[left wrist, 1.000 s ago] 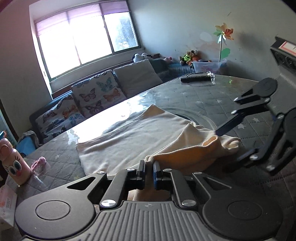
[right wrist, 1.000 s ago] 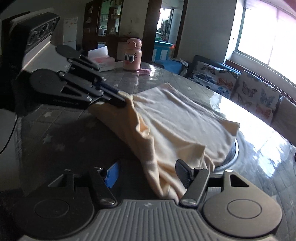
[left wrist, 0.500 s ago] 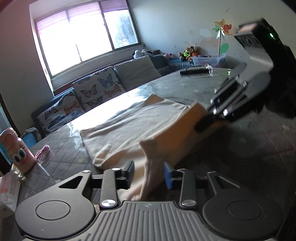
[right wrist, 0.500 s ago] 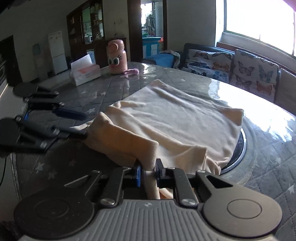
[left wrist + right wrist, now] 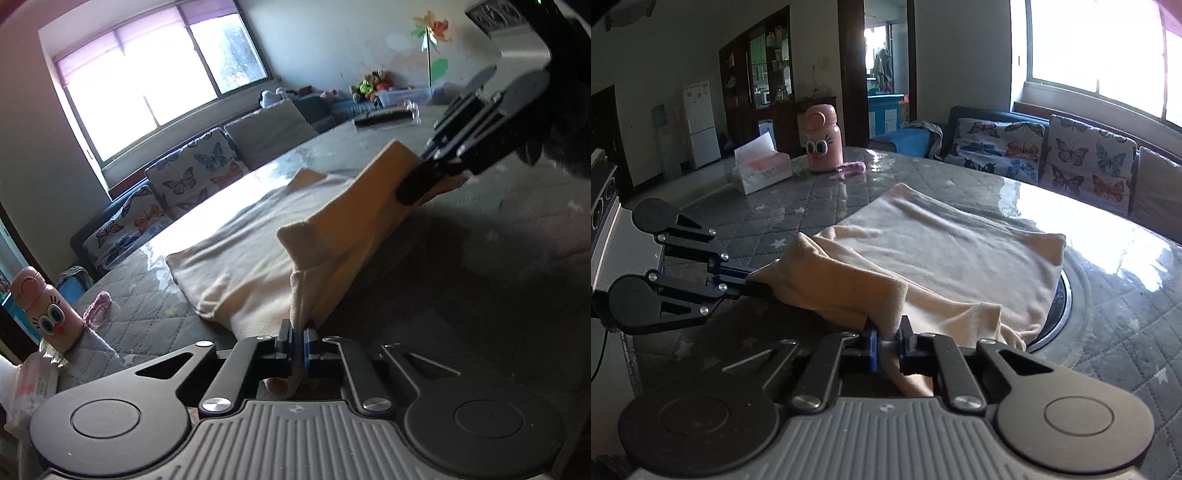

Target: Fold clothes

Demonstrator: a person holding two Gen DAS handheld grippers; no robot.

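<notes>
At my left gripper (image 5: 298, 338), the fingers are pinched tight on a bunched edge of the cream garment (image 5: 240, 266), the cloth squeezed between the blue pads. My right gripper (image 5: 886, 341) is clamped the same way on another part of that near edge, a fold of fabric caught between its fingers. The stretch between the two grips hangs lifted off the table, forming a raised flap, while the rest of the garment lies flat on the grey quilted table (image 5: 783, 218). Its far edge overlaps the dark round inset (image 5: 1065, 295) in the tabletop. Beyond the cloth, a pink cartoon-faced bottle (image 5: 822, 138) stands near the table's far side, with a tissue box (image 5: 761, 171) just beside it and a small pink item (image 5: 849, 168) at the bottle's foot. Past the table, butterfly-print cushions (image 5: 1052, 155) line a sofa under the bright window (image 5: 1108, 48).
</notes>
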